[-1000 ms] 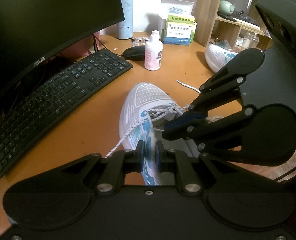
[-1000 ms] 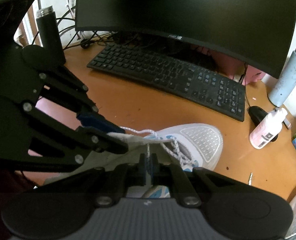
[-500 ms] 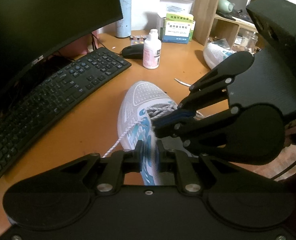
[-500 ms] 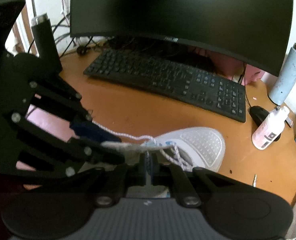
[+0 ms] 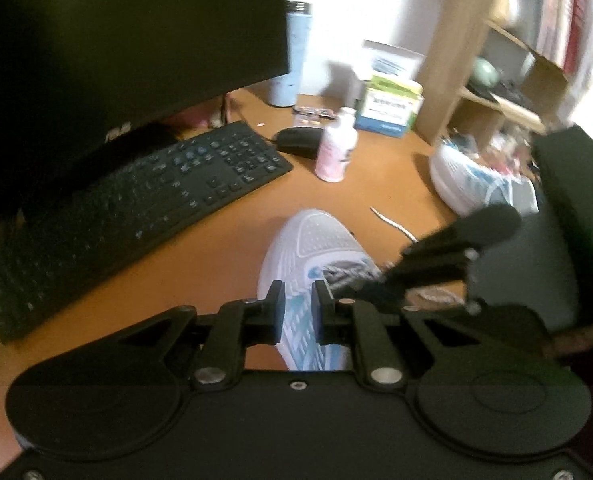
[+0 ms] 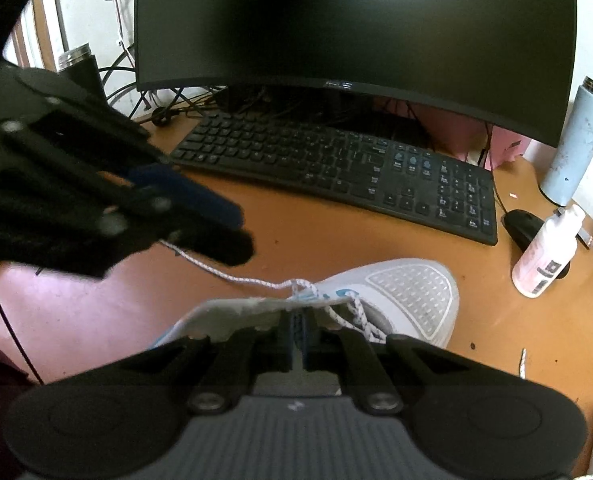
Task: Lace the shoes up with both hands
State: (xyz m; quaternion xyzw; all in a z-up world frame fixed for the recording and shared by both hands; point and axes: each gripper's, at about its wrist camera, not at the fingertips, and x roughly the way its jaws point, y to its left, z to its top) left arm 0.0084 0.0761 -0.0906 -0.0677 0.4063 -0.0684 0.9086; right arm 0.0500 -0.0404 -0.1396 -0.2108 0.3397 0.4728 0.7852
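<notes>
Shoe (image 6: 396, 296) sat mid-counter, toe toward keyboard (image 6: 336, 168). Lace (image 6: 232, 278), thin, limp, slippery, ran taut to left gripper (image 6: 232, 236), jaws pinched on it. Right gripper (image 6: 297, 336), jaws together, clamped shoe's soft tongue edge. Best hold: lace near eyelet.

Two fisheye views, each riding on a handheld gripper and looking forward and down along its fingers at a brown desk (image 5: 224, 256). Left wrist view: close above the white sneaker (image 5: 312, 248), facing toward the far right, bookshelf (image 5: 496, 92) at far right; blurred. Right wrist view: close over the same sneaker (image 6: 408, 292) from its other side, facing the monitor (image 6: 352, 20) almost square on. Each view catches the other gripper: right gripper (image 5: 372, 290) at right in the left view, left gripper (image 6: 232, 236) at left in the right view. Shared: sneaker, keyboard (image 6: 336, 168), monitor, mouse (image 5: 296, 142), pink-white bottle (image 6: 544, 256), pale blue flask (image 6: 580, 140).
</notes>
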